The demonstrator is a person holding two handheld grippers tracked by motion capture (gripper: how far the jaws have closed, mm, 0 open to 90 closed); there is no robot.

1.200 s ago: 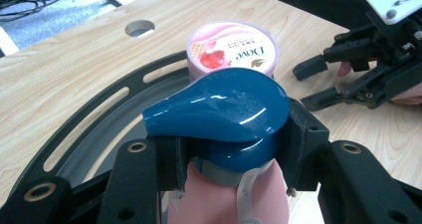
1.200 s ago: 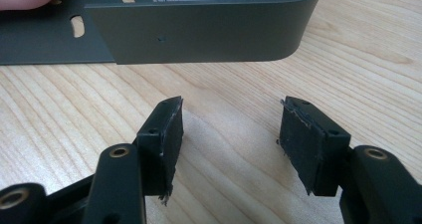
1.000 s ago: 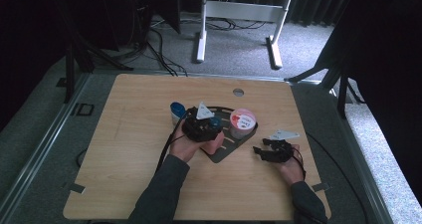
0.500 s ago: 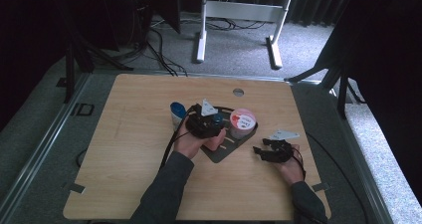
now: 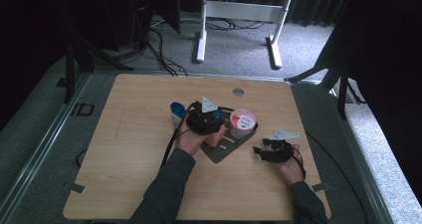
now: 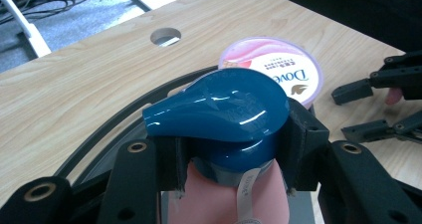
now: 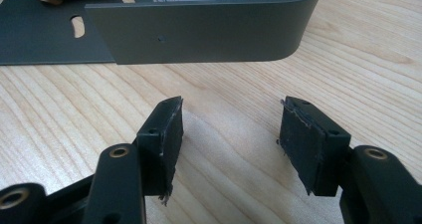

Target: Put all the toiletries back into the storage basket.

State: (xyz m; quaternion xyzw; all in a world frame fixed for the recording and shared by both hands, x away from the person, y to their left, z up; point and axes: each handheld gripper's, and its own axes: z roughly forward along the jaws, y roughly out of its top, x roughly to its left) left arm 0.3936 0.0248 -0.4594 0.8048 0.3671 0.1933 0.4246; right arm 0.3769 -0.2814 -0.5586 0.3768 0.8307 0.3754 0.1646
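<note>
Black rubber pads of the left gripper (image 6: 231, 154) pinch the neck of a pink bottle (image 6: 229, 199) just under its blue pump cap (image 6: 219, 109). Most of the bottle's body is cut off at the bottom of the left gripper view, and from above the gripper and hand cover nearly all of it. It stands on the dark metal tray (image 5: 224, 152) near the table's middle. Just behind it on the tray sits a pink-lidded tub (image 6: 278, 69), its label partly hidden by the cap. A blue-topped container (image 5: 177, 112) stands beside the hand, on the bare wooden table (image 5: 124, 149), too small to make out. Off to the right, the right gripper (image 7: 229, 144) rests on the wood with jaws spread and nothing between them, facing the tray's raised rim (image 7: 199, 32), which blocks the tub's lower part.
</note>
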